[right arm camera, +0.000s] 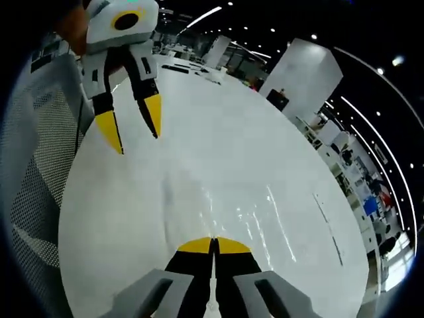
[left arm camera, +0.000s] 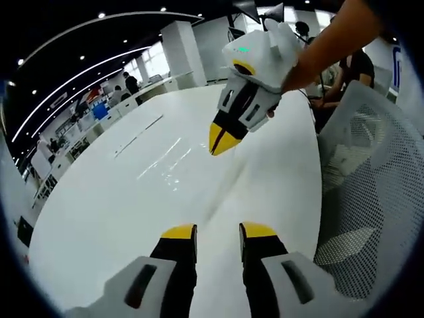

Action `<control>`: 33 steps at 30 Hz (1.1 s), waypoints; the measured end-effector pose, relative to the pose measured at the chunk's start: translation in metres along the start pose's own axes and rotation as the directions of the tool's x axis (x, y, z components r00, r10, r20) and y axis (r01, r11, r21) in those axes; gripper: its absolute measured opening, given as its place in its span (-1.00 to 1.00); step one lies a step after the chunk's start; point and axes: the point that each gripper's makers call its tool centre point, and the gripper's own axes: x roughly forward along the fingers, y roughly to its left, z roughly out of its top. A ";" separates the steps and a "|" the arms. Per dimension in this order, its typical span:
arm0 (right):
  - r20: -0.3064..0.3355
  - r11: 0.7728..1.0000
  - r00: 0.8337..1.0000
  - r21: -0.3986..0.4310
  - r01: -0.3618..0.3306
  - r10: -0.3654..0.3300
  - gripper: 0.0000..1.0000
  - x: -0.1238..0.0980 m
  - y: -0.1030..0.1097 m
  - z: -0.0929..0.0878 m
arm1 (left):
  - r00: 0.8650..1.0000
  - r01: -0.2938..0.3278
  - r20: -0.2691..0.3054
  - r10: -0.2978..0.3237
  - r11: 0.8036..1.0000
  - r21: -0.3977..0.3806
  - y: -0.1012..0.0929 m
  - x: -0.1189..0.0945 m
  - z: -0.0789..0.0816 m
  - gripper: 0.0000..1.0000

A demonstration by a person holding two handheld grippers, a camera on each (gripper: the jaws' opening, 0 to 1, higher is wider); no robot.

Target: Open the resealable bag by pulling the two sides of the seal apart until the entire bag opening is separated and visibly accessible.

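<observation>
Left gripper view, left gripper [left arm camera: 218, 231] fingers apart; right gripper [right arm camera: 214, 244] closed

two grippers, left gripper [left arm camera: 218, 232] and right gripper [right arm camera: 214, 244], one white table [left arm camera: 132, 192], one mesh chair [left arm camera: 371, 199].

Open-plan office: long white table [left arm camera: 132, 192], mesh chairs [left arm camera: 371, 192], ceiling strip lights [left arm camera: 73, 73].

Both cameras ride low and close over the glossy white oval worktop [left arm camera: 132, 192], facing each other: the left gripper view looks across at the right tool [left arm camera: 224, 140], and the right gripper view looks back at the left tool [right arm camera: 136, 129].
</observation>
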 end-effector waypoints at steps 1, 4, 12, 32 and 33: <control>0.000 1.000 1.000 0.015 -0.003 0.003 -1.00 0.001 0.000 -0.001 | 1.000 -0.001 -0.001 0.001 1.000 0.004 0.000 0.000 0.000 -0.53; -0.028 0.999 0.999 0.031 -0.017 0.018 -1.00 0.004 0.001 -0.009 | 1.000 -0.007 0.004 0.007 1.000 0.003 0.001 -0.002 0.000 -0.52; -0.054 0.996 0.998 0.090 -0.020 0.025 -0.72 0.000 -0.001 -0.018 | 1.000 -0.004 -0.001 0.004 1.000 -0.007 -0.002 0.000 -0.004 -0.51; -0.029 0.974 0.999 0.224 0.030 -0.024 -0.47 -0.032 -0.004 -0.024 | 1.000 -0.018 0.017 0.019 1.000 -0.022 0.000 -0.003 0.001 -0.47; -0.019 0.968 0.999 0.247 0.032 -0.028 -0.41 -0.035 -0.002 -0.024 | 1.000 -0.021 0.018 0.021 0.999 -0.027 0.001 -0.003 0.001 -0.46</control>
